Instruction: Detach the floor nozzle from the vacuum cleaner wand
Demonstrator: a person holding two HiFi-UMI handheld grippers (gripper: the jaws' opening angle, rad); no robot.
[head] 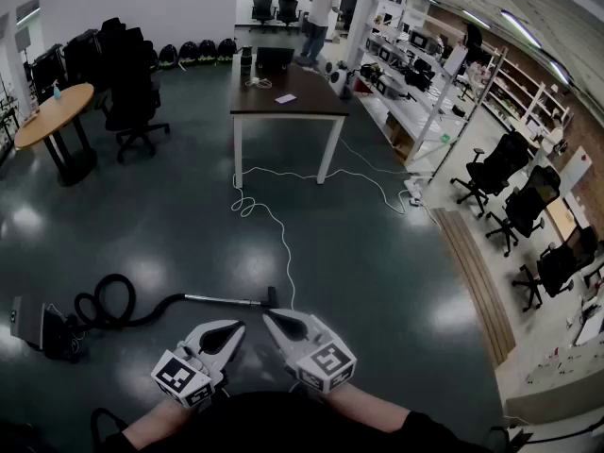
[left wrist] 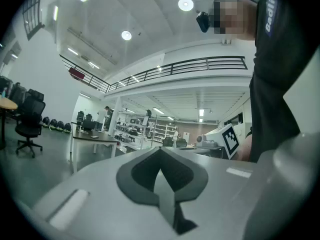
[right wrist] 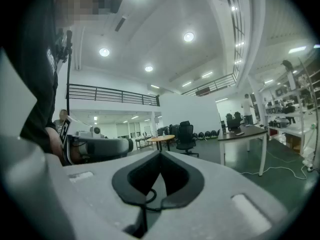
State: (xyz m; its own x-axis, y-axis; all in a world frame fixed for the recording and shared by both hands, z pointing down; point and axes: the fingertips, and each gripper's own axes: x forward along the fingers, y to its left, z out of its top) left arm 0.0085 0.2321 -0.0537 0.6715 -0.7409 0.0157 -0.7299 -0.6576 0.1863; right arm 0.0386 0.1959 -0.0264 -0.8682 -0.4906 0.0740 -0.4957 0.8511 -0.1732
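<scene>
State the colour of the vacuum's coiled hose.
Black; the hose shows best in the head view.

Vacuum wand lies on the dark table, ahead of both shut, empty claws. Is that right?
No. The head view shows the vacuum wand lying on the floor, not the dark table, ahead of the shut, empty left claw and right claw.

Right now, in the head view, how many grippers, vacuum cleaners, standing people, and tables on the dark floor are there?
Grippers: 2 (left gripper, right gripper, both shut and empty)
Vacuum cleaners: 1 (vacuum cleaner)
Standing people: 2 (person in a white top, person by the shelves)
Tables on the dark floor: 2 (dark rectangular table, round wooden table)
Total: 7
</scene>
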